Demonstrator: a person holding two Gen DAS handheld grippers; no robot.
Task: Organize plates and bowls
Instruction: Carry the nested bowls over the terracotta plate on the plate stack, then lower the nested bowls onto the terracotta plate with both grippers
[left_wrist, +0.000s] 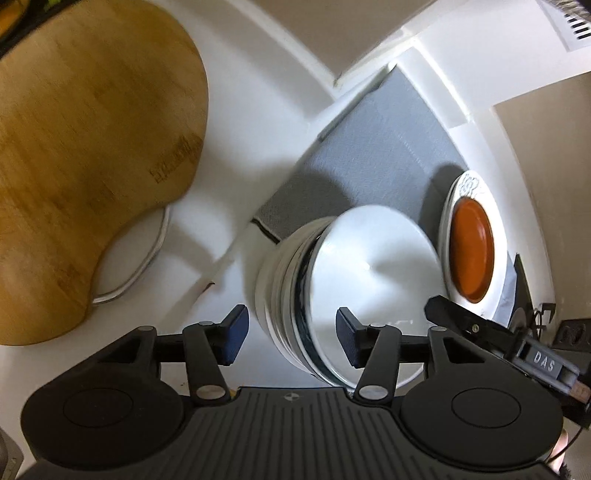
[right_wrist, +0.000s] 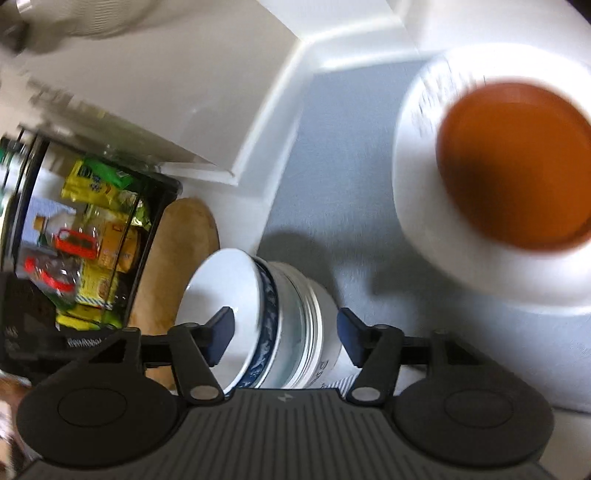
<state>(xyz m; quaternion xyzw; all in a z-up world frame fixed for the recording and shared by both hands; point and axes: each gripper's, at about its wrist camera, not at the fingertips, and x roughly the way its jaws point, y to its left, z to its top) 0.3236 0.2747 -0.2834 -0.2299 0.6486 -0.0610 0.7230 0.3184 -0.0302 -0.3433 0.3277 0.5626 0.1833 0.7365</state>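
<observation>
The left gripper (left_wrist: 291, 338) stands wide, its blue-padded jaws apart with nothing pressed between them, and just past them lies the stack of bowls (left_wrist: 332, 291), white and nested, the top one smooth and glossy with a dark blue band showing at the edge below it. The stack sits on a grey mat (left_wrist: 369, 147), and at 2 o'clock from it a white plate (left_wrist: 496, 236) carries an orange saucer (left_wrist: 472, 249). At 10 o'clock a wooden cutting board (left_wrist: 88, 155) lies on the white desk (left_wrist: 251, 122). A tip of the right gripper (right_wrist: 285, 339) pokes in at 3 o'clock. In the right wrist view that gripper is likewise spread wide and empty, the stack of bowls (right_wrist: 266, 314) straight ahead between its jaws, blue patterned rim showing, though whether a pad touches it is unclear. The plate (right_wrist: 413, 221) with the saucer (right_wrist: 517, 166) sits blurred at 1 o'clock, and a rack of yellow packets (right_wrist: 96, 229) at 9 o'clock.
</observation>
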